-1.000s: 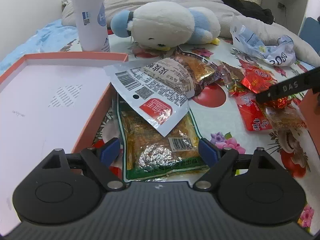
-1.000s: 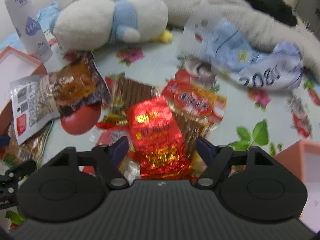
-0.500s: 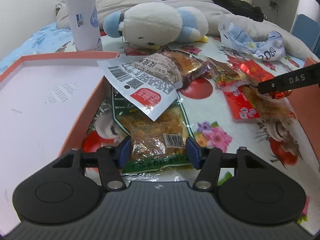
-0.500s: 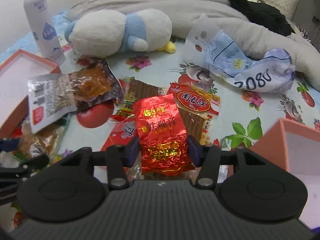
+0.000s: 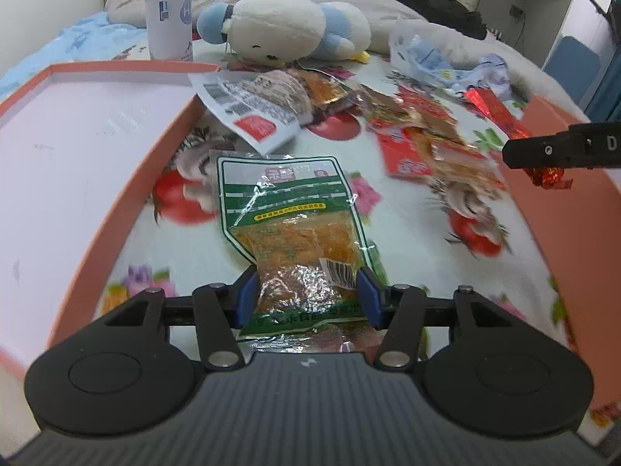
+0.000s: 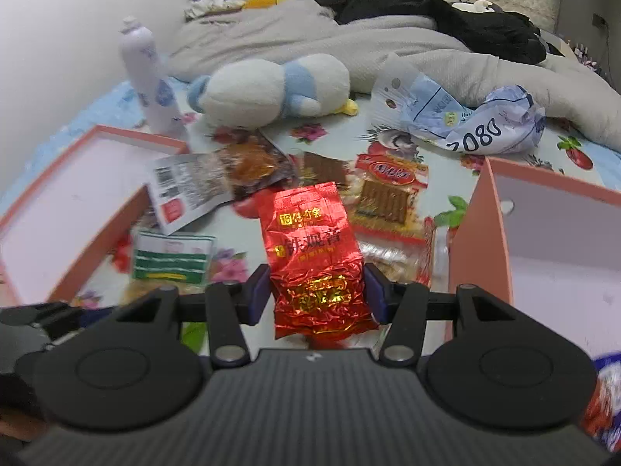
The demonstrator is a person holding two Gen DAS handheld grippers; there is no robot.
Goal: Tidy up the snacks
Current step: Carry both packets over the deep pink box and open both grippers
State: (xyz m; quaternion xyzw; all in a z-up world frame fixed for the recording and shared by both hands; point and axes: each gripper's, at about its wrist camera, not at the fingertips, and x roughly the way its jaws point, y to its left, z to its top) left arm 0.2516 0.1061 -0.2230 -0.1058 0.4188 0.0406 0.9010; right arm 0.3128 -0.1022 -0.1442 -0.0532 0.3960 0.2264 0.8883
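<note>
The left tool (image 5: 306, 297) is clamped on the near end of a green-bordered snack packet (image 5: 295, 225), its blue pads (image 5: 245, 298) pressing the crinkled foil from both sides. The packet stretches away from the tool over the flowered bedsheet (image 5: 388, 264), just right of a shallow pink box lid (image 5: 97, 240).

The right tool (image 6: 317, 292) grips a red foil tea packet (image 6: 314, 256) at its near half, the packet raised above the other snacks. A second pink box (image 6: 481, 240) stands just to its right.

Farther off lie a white-backed snack pouch (image 5: 252, 106) with a barcode, resting on the lid's far right corner, and a pile of red and brown snack packets (image 6: 388, 198). Beyond them are a white and blue plush toy (image 6: 271, 87), a white spray bottle (image 6: 149, 77) and a crumpled blue-white bag (image 6: 465, 122).
</note>
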